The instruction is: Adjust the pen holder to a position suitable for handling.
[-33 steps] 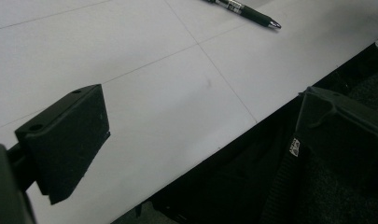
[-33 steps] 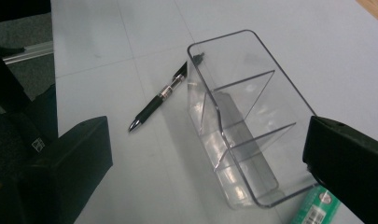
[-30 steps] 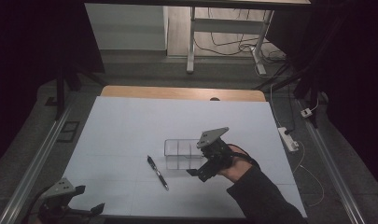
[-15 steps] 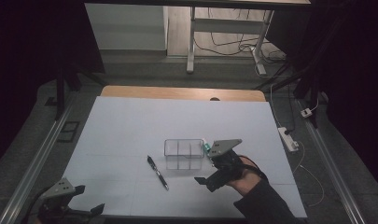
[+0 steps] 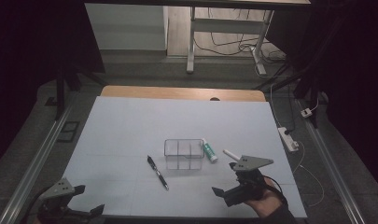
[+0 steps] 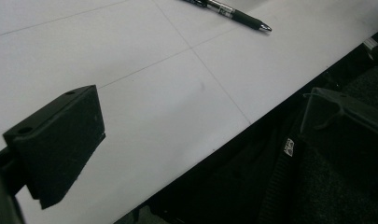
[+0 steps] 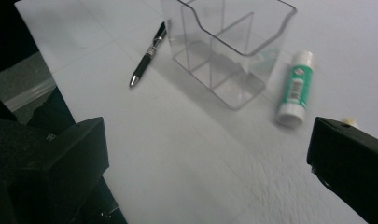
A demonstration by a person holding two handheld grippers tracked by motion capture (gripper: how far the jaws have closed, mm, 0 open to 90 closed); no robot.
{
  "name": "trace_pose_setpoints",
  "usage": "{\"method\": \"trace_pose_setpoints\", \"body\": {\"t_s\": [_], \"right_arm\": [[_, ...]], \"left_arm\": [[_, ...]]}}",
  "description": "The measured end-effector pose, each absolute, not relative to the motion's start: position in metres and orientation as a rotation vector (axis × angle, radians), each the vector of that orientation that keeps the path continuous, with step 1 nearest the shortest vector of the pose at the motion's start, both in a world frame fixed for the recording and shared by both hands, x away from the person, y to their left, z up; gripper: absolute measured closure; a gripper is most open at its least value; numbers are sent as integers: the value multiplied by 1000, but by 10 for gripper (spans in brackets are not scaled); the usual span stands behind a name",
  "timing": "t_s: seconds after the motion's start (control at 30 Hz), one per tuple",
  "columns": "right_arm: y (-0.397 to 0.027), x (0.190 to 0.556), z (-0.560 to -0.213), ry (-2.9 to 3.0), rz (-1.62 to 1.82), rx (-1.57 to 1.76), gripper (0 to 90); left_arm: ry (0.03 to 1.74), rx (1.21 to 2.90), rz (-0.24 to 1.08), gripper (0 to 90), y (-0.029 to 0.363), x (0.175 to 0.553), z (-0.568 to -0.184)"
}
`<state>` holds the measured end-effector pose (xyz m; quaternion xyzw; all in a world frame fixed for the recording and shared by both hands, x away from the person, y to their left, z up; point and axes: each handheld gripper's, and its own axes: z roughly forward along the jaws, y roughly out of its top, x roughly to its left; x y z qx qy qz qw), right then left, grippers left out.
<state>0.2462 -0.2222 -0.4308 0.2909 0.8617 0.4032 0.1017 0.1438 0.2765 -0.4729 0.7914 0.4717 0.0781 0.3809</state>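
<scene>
Right hand-held gripper sits low at the near right of the white surface, held in a hand coming in from the bottom edge. Jaws spread wide, nothing between them; in the right gripper view they stand at the far left and far right of the frame with bare surface in the gap.

Clear plastic organizer stands upright near the middle of the surface, divided into compartments, all empty as far as I can see. In the right gripper view it lies ahead of the jaws, well apart from them.

Glue stick, green label with white cap, lies flat just beside the organizer's right wall; cannot tell if they touch. A small white object lies a little farther right, near the grey plate on the gripper; too small to identify.

Black pen lies flat to the left of the organizer, near it but apart, angled, tip toward the near edge.

Left hand-held gripper is at the near left corner, at the surface's edge. Jaws apart, holding nothing. In the left gripper view one jaw hangs over bare surface, pen far off at the top.
</scene>
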Motion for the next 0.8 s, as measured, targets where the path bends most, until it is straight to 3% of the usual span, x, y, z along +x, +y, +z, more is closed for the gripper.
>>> {"method": "trace_pose_setpoints", "body": {"t_s": [0.8], "right_arm": [[-291, 208, -452, 2369, 1087, 1182, 0]], "left_arm": [[1179, 2021, 175, 0, 279, 144, -473]]}}
